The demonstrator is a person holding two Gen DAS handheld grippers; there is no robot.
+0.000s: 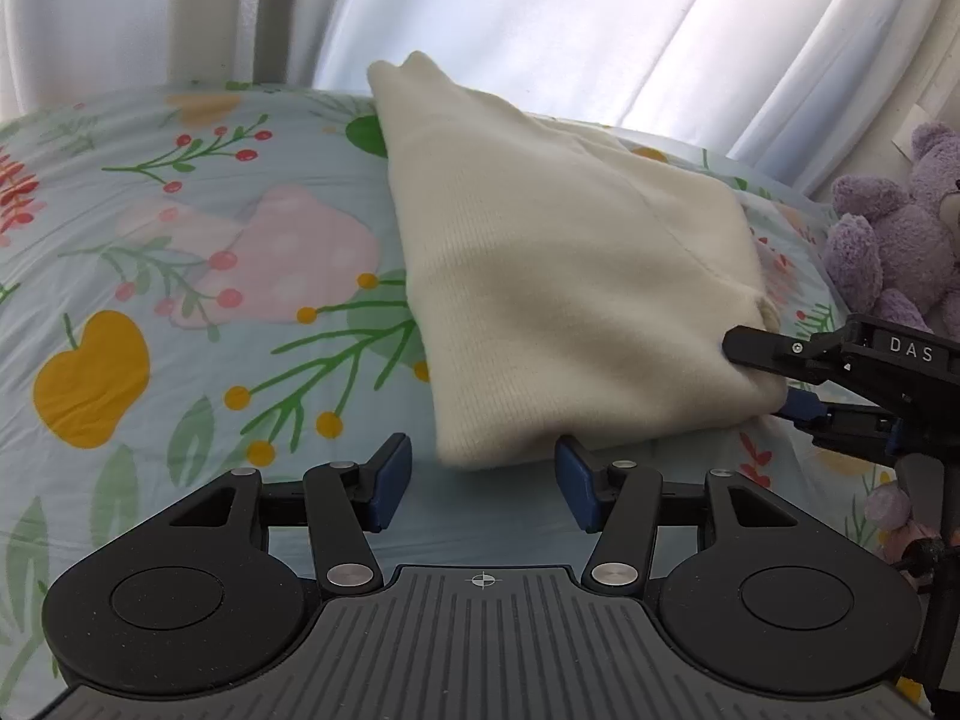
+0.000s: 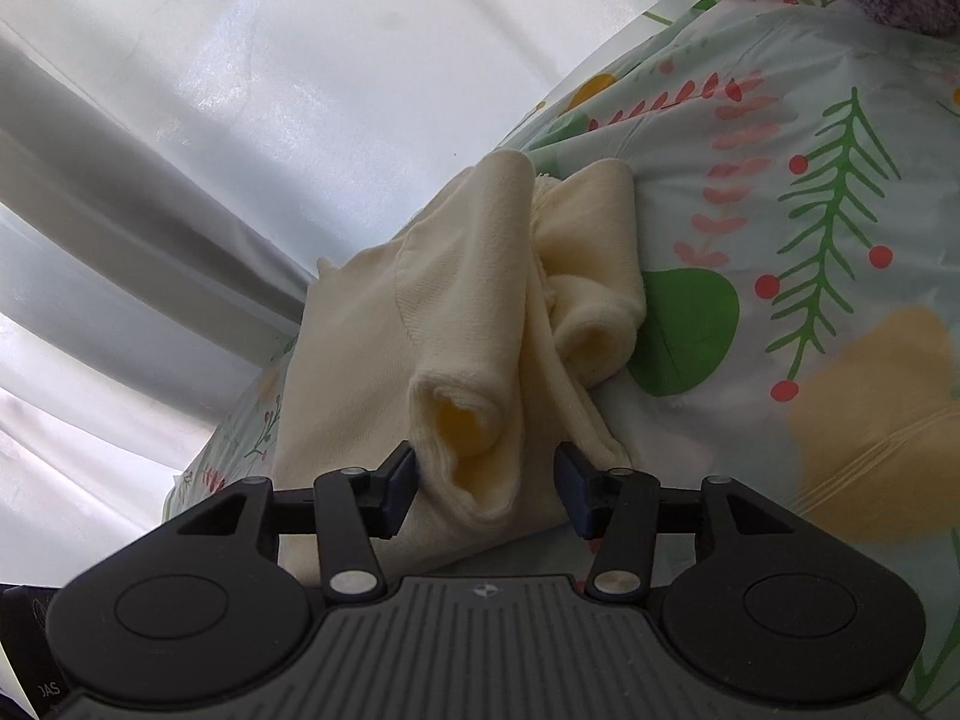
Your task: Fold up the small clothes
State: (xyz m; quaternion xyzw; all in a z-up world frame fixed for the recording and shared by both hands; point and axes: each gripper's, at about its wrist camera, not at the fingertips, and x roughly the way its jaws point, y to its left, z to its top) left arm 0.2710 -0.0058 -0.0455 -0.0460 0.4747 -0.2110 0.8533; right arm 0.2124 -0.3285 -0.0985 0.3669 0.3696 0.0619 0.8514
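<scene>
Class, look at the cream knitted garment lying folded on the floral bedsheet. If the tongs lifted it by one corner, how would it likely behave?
The cream garment would probably droop and unfold, since its layers already sag in soft rolls. It looks light for its size, resting on the bedsheet without visibly denting it. The fuzzy knit likely grips rather than slips.

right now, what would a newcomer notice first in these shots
A cream knit garment lies folded mid-frame on a floral bedsheet. The right tongs straddle its rolled edge with jaws parted. A purple teddy bear sits at the right edge.
</scene>
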